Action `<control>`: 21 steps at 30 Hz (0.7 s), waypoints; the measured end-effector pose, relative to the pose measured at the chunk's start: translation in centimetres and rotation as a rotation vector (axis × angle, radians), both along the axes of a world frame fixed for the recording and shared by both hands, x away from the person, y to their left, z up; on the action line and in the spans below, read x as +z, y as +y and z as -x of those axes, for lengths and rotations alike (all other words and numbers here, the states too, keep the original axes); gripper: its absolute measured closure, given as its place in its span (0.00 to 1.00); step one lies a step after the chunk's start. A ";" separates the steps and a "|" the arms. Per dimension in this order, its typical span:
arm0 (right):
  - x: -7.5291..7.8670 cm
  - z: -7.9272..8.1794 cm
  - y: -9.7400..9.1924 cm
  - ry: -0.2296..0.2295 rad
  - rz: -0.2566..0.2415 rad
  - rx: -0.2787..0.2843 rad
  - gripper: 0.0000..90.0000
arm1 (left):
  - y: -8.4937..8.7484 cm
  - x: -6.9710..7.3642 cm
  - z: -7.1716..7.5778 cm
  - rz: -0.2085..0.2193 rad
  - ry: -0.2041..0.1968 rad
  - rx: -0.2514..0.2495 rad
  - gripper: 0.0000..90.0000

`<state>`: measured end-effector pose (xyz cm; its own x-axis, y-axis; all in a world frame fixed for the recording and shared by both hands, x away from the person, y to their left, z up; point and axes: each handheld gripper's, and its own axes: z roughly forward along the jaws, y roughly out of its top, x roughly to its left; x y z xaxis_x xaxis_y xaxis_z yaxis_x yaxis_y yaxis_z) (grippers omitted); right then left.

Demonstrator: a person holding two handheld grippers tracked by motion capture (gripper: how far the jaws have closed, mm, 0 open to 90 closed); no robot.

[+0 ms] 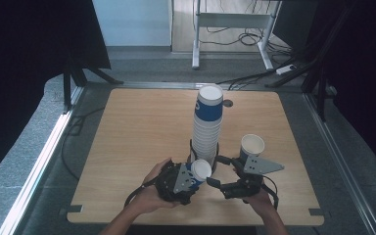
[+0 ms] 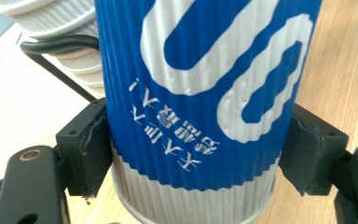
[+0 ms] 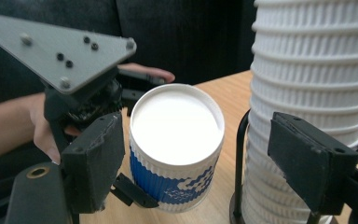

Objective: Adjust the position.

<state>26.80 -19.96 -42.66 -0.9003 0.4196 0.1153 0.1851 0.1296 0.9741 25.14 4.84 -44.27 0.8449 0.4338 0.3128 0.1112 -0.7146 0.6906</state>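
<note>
A tall stack of ribbed white paper cups (image 1: 207,128) with a blue-and-white cup on top stands in a black wire holder at the table's middle. My left gripper (image 1: 192,177) is shut on a single blue-and-white cup (image 1: 199,171), held tilted just left of the stack's foot. In the left gripper view both pads press the cup's (image 2: 200,93) ribbed wall. My right gripper (image 1: 217,170) stands open in front of the stack's foot, its jaws pointing at that cup (image 3: 177,144), which shows a round white end. The stack (image 3: 307,93) rises past the right gripper's right jaw.
Another blue-and-white cup (image 1: 252,146) stands upright on the wooden table (image 1: 142,132), right of the stack and just behind my right hand. A small dark round hole (image 1: 227,103) lies near the table's far edge. Black curtains hang at both sides.
</note>
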 end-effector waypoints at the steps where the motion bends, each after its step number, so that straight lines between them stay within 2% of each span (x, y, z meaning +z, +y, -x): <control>1: -0.1 0.0 0.1 0.005 0.006 0.008 0.21 | -0.1 0.0 0.1 -0.013 -0.005 -0.003 0.22; 3: -0.3 -0.1 0.4 0.009 0.017 0.017 0.21 | -0.3 0.1 0.2 -0.040 -0.011 -0.014 0.22; 11: -1.3 -0.4 1.4 0.050 0.049 0.057 0.20 | -1.1 0.1 0.5 -0.086 -0.029 -0.040 0.22; 14: -1.8 -0.5 2.1 0.068 0.064 0.077 0.20 | -1.6 0.2 0.7 -0.116 -0.047 -0.056 0.22; 16: -2.0 -0.4 2.3 0.061 0.082 0.070 0.23 | -2.0 0.3 0.9 -0.137 -0.063 -0.065 0.22; 21: -2.2 -0.5 2.2 0.069 0.072 0.086 0.29 | -2.4 0.4 0.9 -0.141 -0.049 -0.073 0.20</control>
<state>27.28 -17.80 -44.83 -0.9244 0.3503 0.1510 0.2368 0.2166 0.9471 24.25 2.49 -43.86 0.8550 0.3205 0.4078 0.0236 -0.8095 0.5866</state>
